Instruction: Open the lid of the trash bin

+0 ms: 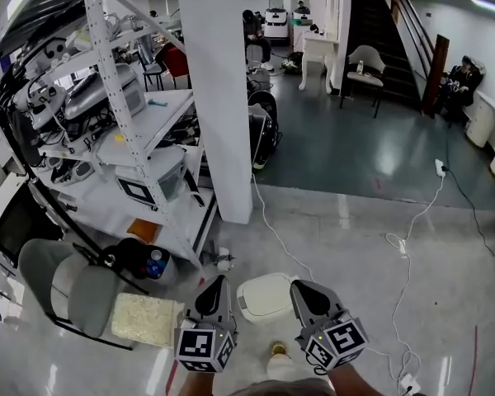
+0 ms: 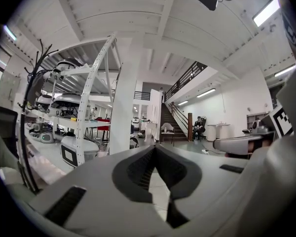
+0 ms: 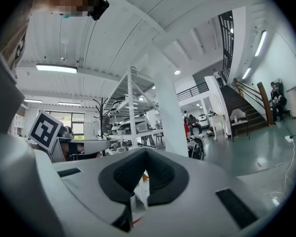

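Head view — left gripper [image 1: 218,281], right gripper [image 1: 302,287] near trash bin [image 1: 264,298]; jaws together

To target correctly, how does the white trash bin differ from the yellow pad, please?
The rounded white plastic trash bin is smooth; the square pale yellow pad is coarse. The bin shows between the left gripper and right gripper; the pad, left of both. Each rests on the floor.

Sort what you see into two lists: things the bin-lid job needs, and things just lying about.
Needed for the job:
- trash bin lid, still closed
- left tongs, shut, empty
- right tongs, shut, empty

Just lying about:
- grey chair
- pale textured pad
- white cable on the floor
- shelf rack
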The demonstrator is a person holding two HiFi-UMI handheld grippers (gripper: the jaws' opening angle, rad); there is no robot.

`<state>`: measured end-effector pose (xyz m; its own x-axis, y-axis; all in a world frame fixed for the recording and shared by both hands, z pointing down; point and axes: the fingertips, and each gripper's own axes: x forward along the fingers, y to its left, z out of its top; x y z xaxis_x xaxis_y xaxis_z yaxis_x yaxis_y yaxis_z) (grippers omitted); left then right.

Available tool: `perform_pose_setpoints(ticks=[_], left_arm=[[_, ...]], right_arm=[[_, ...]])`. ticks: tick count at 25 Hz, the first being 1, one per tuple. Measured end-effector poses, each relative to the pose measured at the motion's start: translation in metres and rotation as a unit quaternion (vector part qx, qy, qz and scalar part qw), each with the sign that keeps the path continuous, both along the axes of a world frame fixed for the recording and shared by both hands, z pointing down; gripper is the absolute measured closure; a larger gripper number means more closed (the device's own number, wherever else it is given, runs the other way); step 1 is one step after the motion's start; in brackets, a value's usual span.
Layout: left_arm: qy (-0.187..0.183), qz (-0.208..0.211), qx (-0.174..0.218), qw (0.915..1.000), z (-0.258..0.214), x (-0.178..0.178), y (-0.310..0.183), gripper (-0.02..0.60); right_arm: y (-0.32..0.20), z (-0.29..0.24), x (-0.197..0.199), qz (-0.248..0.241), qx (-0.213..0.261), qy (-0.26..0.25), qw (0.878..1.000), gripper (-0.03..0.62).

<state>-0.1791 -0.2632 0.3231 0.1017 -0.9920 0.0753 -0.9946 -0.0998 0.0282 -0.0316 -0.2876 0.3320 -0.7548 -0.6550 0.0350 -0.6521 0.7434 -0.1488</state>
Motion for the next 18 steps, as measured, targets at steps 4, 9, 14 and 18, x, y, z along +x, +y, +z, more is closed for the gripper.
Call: perform_pose_setpoints(ticks=[4,9,14,18], left_arm=[[0.000,-0.005,-0.009,0.9999,0.007,0.004,-0.022,0.591],[-0.002,-0.027,-0.024,0.9993,0.020,-0.003,-0.048,0.591],[-0.001,-0.060,-0.024,0.9979,0.029,-0.013,-0.060,0.591],[0.002,-0.082,-0.033,0.9961,0.029,-0.018,-0.070,0.591]], right_arm=[[-0.022,0.005,0.003,-0.006,-0.006,-0.001,1.000,0.562],[-0.052,0.016,-0.003,-0.027,-0.013,0.006,1.000,0.562],[-0.075,0.027,-0.004,-0.047,-0.018,0.005,0.999,0.562],[-0.093,0.027,-0.006,-0.061,-0.021,0.002,0.998,0.562]])
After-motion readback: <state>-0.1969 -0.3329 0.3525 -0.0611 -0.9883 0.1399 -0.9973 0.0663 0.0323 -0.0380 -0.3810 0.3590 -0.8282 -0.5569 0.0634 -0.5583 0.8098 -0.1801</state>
